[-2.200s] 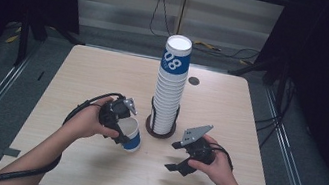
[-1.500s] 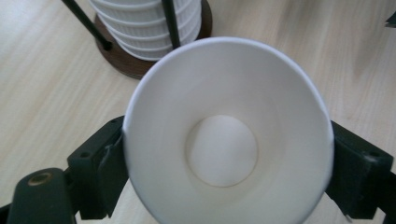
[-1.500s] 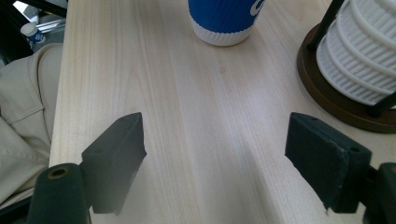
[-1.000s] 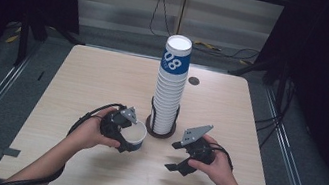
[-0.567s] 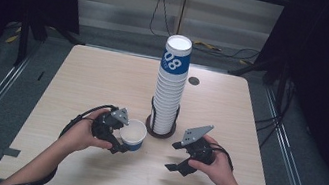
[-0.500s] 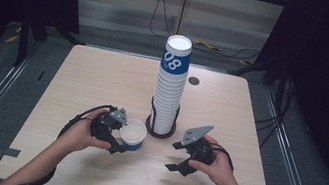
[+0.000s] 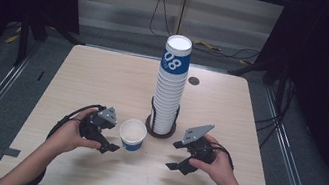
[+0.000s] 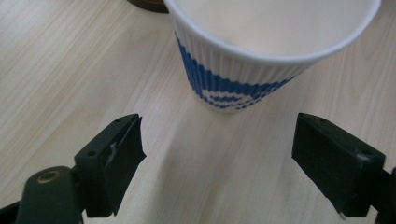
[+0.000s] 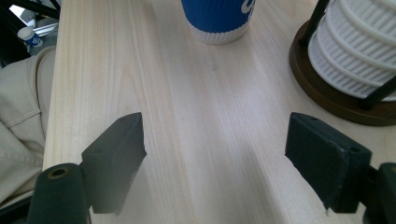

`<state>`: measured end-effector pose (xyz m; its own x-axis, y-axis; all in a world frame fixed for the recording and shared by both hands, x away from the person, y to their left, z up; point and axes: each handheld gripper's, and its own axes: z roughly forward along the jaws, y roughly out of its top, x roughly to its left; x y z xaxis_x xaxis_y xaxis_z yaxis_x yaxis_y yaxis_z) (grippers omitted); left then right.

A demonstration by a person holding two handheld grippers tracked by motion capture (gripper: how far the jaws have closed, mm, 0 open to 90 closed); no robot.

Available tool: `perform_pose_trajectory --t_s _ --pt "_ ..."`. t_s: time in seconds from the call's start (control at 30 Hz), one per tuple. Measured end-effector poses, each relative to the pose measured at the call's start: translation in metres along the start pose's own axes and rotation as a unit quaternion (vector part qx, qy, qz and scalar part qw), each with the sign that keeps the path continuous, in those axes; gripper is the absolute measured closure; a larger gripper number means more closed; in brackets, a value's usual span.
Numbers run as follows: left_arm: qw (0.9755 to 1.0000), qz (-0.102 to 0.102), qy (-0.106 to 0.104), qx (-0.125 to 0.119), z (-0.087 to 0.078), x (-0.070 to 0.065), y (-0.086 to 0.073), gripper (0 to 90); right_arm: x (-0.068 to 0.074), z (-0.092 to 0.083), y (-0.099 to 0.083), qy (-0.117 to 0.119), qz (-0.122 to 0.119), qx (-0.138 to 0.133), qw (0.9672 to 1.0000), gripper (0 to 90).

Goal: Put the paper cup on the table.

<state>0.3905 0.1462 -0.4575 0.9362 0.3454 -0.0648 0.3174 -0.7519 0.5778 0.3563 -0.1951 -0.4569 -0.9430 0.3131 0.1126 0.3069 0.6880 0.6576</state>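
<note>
The single blue-and-white ribbed paper cup (image 7: 132,135) stands released at frame centre, just beyond the left tool (image 7: 113,140), jaws wide; right tool (image 7: 175,156) gapes empty; next, probably another cup from the tall stack (image 7: 170,91).

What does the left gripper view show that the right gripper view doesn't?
Left gripper view: the single blue-and-white ribbed paper cup's open white rim and inside, just beyond the open left gripper.

Right gripper view: the white ribbed cup stack on its dark round holder base, a beige trouser leg, and the open right gripper.

Both: that cup standing on the pale wooden table.
</note>
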Motion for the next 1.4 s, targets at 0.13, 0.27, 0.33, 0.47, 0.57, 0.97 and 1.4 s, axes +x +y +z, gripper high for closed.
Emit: perform_pose_trajectory --t_s 0.13,0.27,0.33,0.47,0.57,0.97,1.4 --pt "0.9999 0.005 0.009 -0.008 -0.002 -0.002 -0.004 16.3 0.002 -0.002 -0.003 -0.003 -0.001 0.001 1.0000 19.0" --pt "0.9998 -0.008 0.003 -0.016 -0.007 0.001 -0.010 16.2 0.003 -0.006 -0.007 -0.008 0.005 0.001 0.9999 19.0" --pt "0.9999 -0.004 0.002 -0.014 -0.010 0.005 -0.012 16.3 0.004 -0.009 -0.009 -0.010 0.004 -0.001 0.9999 19.0" --pt "0.9992 -0.020 0.006 -0.036 -0.014 0.008 -0.019 16.2 0.003 -0.013 -0.011 -0.013 0.008 -0.006 0.9999 19.0" --pt "0.9991 -0.023 0.012 -0.034 -0.017 0.011 -0.025 16.2 0.002 -0.015 -0.014 -0.015 0.011 -0.008 0.9998 19.0" --pt "0.9972 -0.055 0.028 -0.044 -0.025 0.023 -0.052 16.3 -0.009 -0.025 -0.034 -0.032 0.045 -0.033 0.9979 19.0" --pt "0.9947 -0.074 0.042 -0.057 -0.033 0.033 -0.073 16.2 -0.022 -0.036 -0.057 -0.060 0.077 -0.051 0.9939 18.9"
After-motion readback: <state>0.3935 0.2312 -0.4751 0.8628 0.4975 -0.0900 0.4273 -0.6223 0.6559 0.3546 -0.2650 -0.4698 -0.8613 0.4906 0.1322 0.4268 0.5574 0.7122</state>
